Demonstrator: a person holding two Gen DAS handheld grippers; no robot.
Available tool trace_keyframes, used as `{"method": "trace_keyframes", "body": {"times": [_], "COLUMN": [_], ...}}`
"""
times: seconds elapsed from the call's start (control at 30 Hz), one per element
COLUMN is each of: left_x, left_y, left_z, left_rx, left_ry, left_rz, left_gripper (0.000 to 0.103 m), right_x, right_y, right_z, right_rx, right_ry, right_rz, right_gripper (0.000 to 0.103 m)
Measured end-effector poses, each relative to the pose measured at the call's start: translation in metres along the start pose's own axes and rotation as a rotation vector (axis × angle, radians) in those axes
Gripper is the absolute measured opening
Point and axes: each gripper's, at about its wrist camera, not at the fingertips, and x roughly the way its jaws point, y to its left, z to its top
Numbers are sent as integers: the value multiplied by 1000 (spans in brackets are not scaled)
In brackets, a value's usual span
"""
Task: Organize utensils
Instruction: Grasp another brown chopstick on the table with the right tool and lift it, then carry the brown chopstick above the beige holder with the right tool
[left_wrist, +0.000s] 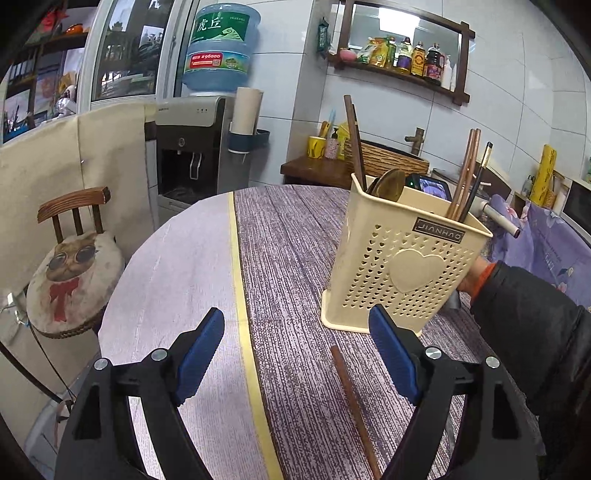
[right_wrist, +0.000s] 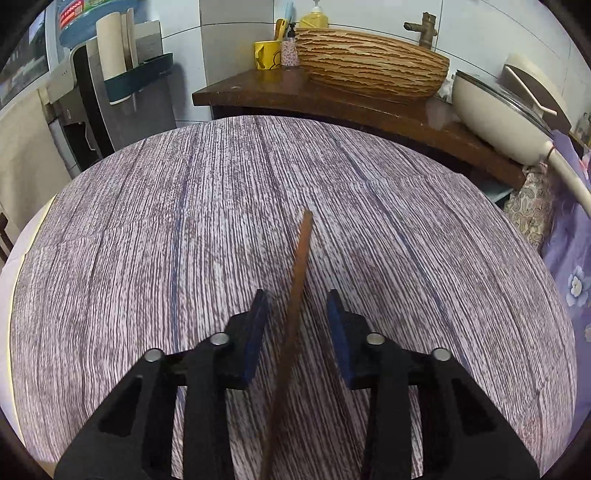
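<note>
while one chopstick (right_wrist: 295, 302) lies flat on the desk (right_wrist: 147, 221), i have the right gripper (right_wrist: 297, 325) straddling it, jaws partly open with a gap either side, pads not yet pressing. i judge that the straddle lines it up for a pinch. my left gripper (left_wrist: 295, 354) hangs with jaws wide and empty just in front of the holder (left_wrist: 399, 266), where other chopsticks and a spoon (left_wrist: 388, 184) already stand upright; probably ready to steady it.
</note>
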Motion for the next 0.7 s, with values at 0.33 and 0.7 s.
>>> {"method": "trace_keyframes", "body": {"times": [0.33,0.7], "left_x": [-13,-26], "left_y": [2,-5], "left_z": [-4,-8], "left_rx": [-29,-44], "left_ry": [-10,-31], "left_rz": [-13,-58], "left_gripper": [79,79], "right_x": [-15,-129], "right_y": [-15,-82], "right_z": [-17,-92], "right_rx": [65,171], "right_ry": [2,-172], "right_rz": [93,248], "right_gripper": [7,7]}}
